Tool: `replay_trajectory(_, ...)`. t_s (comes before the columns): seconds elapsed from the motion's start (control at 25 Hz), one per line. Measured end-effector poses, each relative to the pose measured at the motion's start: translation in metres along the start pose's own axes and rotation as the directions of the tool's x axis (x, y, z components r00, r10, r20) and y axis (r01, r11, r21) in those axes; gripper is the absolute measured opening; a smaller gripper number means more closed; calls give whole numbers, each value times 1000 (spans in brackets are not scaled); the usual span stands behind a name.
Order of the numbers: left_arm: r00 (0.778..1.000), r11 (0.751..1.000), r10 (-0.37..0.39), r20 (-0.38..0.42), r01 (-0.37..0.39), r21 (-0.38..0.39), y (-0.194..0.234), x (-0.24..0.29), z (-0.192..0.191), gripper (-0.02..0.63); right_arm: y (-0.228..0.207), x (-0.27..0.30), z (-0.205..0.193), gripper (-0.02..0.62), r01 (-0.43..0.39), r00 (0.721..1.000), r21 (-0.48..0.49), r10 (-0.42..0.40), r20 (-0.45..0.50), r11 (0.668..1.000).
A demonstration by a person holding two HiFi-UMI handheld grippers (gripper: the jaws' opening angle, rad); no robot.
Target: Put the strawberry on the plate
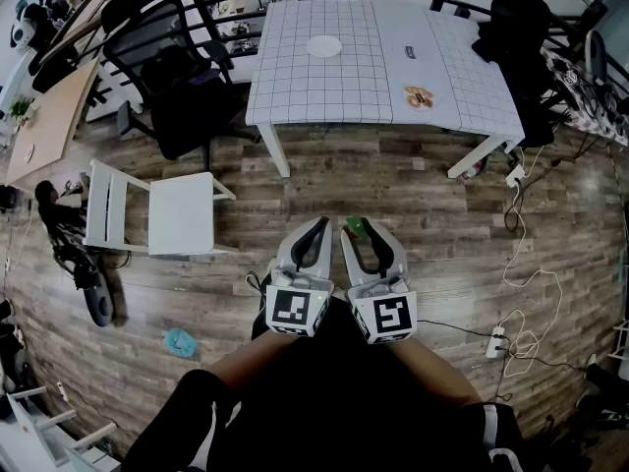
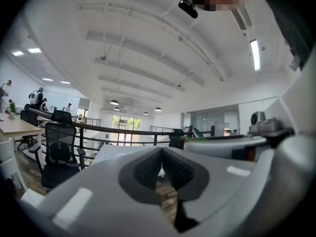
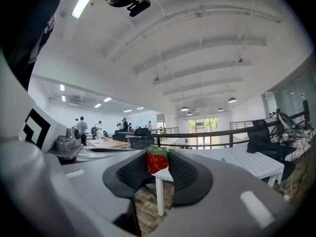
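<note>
Pickup done: small red strawberry with green cap (image 3: 157, 160) clamped between the ribbed dark pads of the grey right gripper (image 1: 360, 230), held over brown plank floor (image 1: 413, 195), well apart from the table. Left to do: carry across to the round white plate (image 1: 324, 46) on the white grid-topped table (image 1: 295, 87), set down, release. Grey left gripper (image 1: 318, 226) empty, jaws together. Seemingly nothing on the direct path; black mesh office chair (image 1: 162, 67) and white chair (image 1: 162, 212) off left, loose white cables (image 1: 526, 293) off right.

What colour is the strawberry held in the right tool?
The strawberry is red, with a green leafy top. It shows best in the right gripper view.
</note>
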State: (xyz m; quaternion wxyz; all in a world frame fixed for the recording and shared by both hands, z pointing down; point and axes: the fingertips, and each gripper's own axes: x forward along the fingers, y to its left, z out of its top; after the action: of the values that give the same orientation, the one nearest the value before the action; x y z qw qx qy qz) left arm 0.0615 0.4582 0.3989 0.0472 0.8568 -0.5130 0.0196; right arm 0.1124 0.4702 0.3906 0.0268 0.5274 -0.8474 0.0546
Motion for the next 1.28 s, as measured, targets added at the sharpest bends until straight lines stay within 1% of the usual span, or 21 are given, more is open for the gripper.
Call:
replay_trajectory(0.12, 1000, 1000, 8, -30, -8, 14, -7, -2, -11, 8, -8, -10, -3, 133, 11, 1000, -51, -10, 4, 999)
replay_trajectory(0.24, 999, 1000, 11, -31, -11, 5, -10, -1, -13, 8, -17, -18, 0, 133, 36, 999, -81, -34, 24, 996)
replay_trajectory(0.44, 999, 1000, 15, -30, -16, -7, -9, 2, -12, 8, -35, -25, -1, 133, 83, 996, 22, -84, 36, 996)
replay_trajectory(0.6, 999, 1000, 23, -30, -23, -6, -4, 5, -13, 8, -44, -22, -7, 133, 95, 995, 45, -97, 26, 994)
replay_trajectory(0.76, 999, 999, 32, -23, -32, -15, 3, 15, -10, 8, -53, -12, -5, 133, 95, 995, 55, -97, 31, 994)
replay_trajectory(0.92, 1000, 999, 21, 2, -21, -39, 10, 33, -7, 8, -69, 3, -5, 133, 104, 994, 83, -107, 28, 991)
replay_trajectory(1.12, 999, 998, 20, 39, -17, -65, 39, 63, -16, 8, -82, 38, -18, 133, 126, 991, 55, -128, 28, 990)
replay_trajectory(1.28, 999, 996, 31, 22, -29, -80, 59, 98, -4, 8, -97, 74, -7, 133, 117, 993, 58, -117, 2, 991)
